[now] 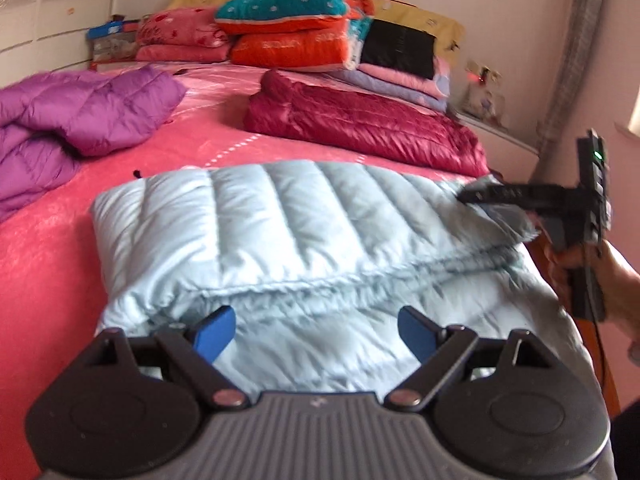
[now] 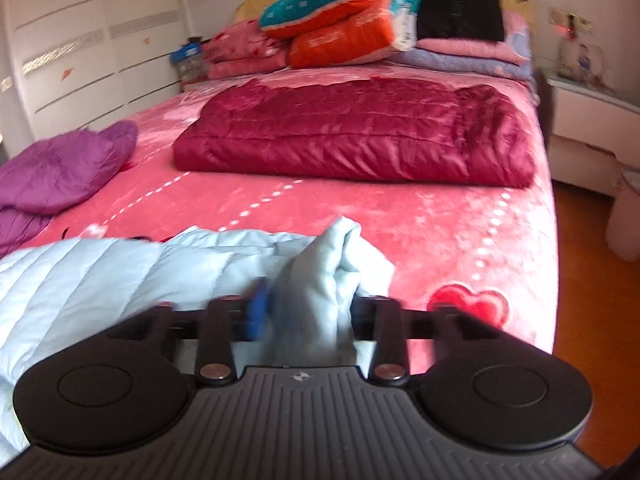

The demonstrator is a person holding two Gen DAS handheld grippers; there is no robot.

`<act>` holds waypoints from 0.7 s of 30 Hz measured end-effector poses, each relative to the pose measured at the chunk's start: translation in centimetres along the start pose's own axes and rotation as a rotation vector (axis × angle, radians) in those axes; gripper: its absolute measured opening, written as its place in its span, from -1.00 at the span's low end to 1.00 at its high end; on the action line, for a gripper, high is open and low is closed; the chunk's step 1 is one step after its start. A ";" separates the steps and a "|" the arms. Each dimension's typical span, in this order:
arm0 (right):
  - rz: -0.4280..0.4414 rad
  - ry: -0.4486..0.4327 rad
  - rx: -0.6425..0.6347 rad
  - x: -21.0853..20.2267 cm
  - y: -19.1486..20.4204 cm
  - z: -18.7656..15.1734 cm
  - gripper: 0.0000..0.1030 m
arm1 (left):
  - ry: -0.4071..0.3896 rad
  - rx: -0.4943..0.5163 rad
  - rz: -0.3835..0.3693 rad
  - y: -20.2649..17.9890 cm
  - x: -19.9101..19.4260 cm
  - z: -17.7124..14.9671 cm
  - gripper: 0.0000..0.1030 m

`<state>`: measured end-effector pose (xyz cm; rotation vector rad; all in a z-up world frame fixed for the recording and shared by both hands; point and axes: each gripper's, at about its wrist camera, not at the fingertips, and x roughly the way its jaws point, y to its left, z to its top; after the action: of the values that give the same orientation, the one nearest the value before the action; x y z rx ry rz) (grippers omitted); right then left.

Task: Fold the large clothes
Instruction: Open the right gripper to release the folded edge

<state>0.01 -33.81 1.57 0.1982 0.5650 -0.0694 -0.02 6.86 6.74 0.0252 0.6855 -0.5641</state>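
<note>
A pale blue quilted down jacket [image 1: 280,232] lies folded over on the pink bed [image 1: 52,280] near its front edge. My left gripper [image 1: 316,334] is open just above the jacket's near part, holding nothing. My right gripper [image 2: 308,312] is shut on a bunched corner of the pale blue jacket [image 2: 328,272] and lifts it a little off the bed. It also shows at the right of the left wrist view [image 1: 472,194], pinching the jacket's far right corner.
A folded maroon down jacket [image 2: 360,136] lies further up the bed. A crumpled purple jacket [image 1: 68,120] is at the left. Stacked pillows and quilts [image 1: 296,28] fill the headboard end. A white nightstand [image 2: 592,120] and wooden floor [image 2: 592,304] are to the right.
</note>
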 end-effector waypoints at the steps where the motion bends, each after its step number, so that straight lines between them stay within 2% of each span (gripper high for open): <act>1: -0.014 -0.011 0.015 -0.2 -0.3 -0.1 0.79 | -0.003 0.010 -0.005 -0.4 -0.5 0.0 0.71; 2: -0.025 -0.026 0.035 -0.6 -0.6 -0.3 0.89 | -0.008 0.016 -0.013 -0.7 -1.0 0.1 0.71; 7: -0.045 -0.132 0.180 -3.9 -2.7 -1.2 0.91 | -0.072 0.039 -0.050 -2.7 -2.1 1.6 0.72; 9: -0.015 -0.182 0.240 -5.2 -3.3 -2.0 0.92 | -0.100 0.051 -0.048 -3.3 -1.4 2.7 0.72; 11: 0.014 -0.201 0.263 -5.7 -3.4 -2.6 0.92 | -0.114 0.054 -0.022 -3.5 0.0 3.9 0.72; 15: 0.060 -0.210 0.188 -5.6 -1.8 -2.6 0.91 | -0.129 0.039 0.053 -2.7 3.4 5.8 0.72; 18: 0.109 -0.211 0.140 -4.8 -0.5 -2.1 0.90 | -0.096 0.040 0.122 -1.2 5.8 6.2 0.72; 21: 0.138 -0.185 0.068 -3.1 1.1 -1.7 0.93 | -0.061 0.059 0.222 0.8 7.2 5.5 0.72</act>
<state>-3.40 -32.35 2.03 0.2937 0.3636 0.0272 8.16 2.88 6.52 0.1368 0.5975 -0.3695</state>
